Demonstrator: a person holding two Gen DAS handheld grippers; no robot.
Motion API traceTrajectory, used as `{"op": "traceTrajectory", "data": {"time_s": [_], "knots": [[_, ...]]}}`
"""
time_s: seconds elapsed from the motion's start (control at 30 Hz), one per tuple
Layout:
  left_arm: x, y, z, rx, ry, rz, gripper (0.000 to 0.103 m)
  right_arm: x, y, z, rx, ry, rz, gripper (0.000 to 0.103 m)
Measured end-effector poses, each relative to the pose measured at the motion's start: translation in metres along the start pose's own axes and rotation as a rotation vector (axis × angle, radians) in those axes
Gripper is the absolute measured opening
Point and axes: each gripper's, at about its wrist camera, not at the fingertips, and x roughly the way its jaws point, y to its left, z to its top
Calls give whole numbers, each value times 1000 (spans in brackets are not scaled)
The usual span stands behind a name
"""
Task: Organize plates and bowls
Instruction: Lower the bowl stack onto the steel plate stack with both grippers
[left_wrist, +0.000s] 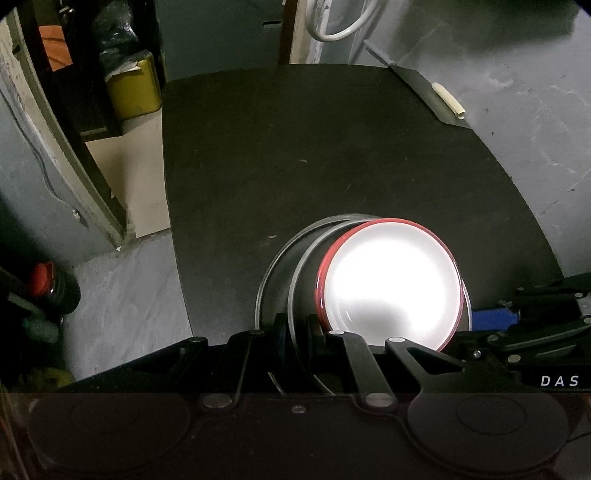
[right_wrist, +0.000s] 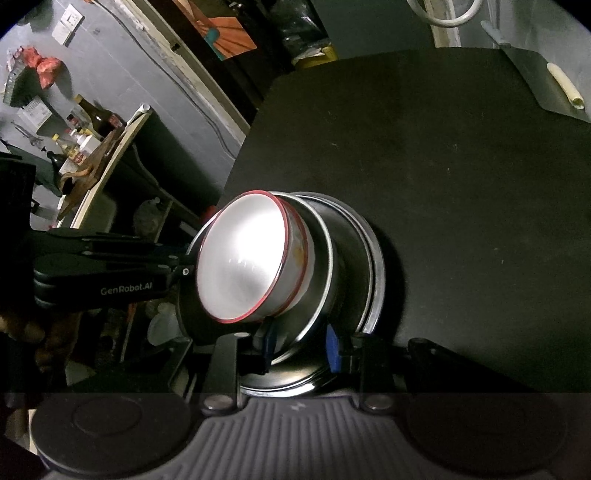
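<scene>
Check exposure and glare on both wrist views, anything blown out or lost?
Left wrist: inside of the white red-rimmed bowl is blown out to pure white; the round black tabletop is underexposed and featureless. Right wrist: the bowl glares less, shading still readable; the stacked steel plates show rim highlights; fisheye bends the table edge.

Lying across most of both views: a black tabletop (right_wrist: 461, 184). Resting at its far right corner: a pale rolled paper (left_wrist: 448, 99). Hanging above the far edge: a white cable loop (left_wrist: 343, 22). Standing off the left edge: a yellow container (left_wrist: 135, 88). Crowding a wooden shelf (right_wrist: 110, 155) further left: dark bottles (right_wrist: 96, 116) and small jars.
</scene>
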Motion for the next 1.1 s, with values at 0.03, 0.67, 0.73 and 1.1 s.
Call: {"op": "traceTrajectory", "data": {"time_s": [0.03, 0.67, 0.73, 1.1], "knots": [[1, 0, 0, 0, 1, 0, 9, 0, 1, 0, 1, 1, 0, 32], [3, 2, 1, -7, -4, 2, 9, 4, 0, -5, 20, -28, -7, 34], [3, 0, 0, -4, -8, 7, 10, 3, -1, -8, 22, -35, -10, 34], [0, -4, -2, 17, -28, 52, 18, 1, 2, -16, 48, -76, -32, 34]]}}
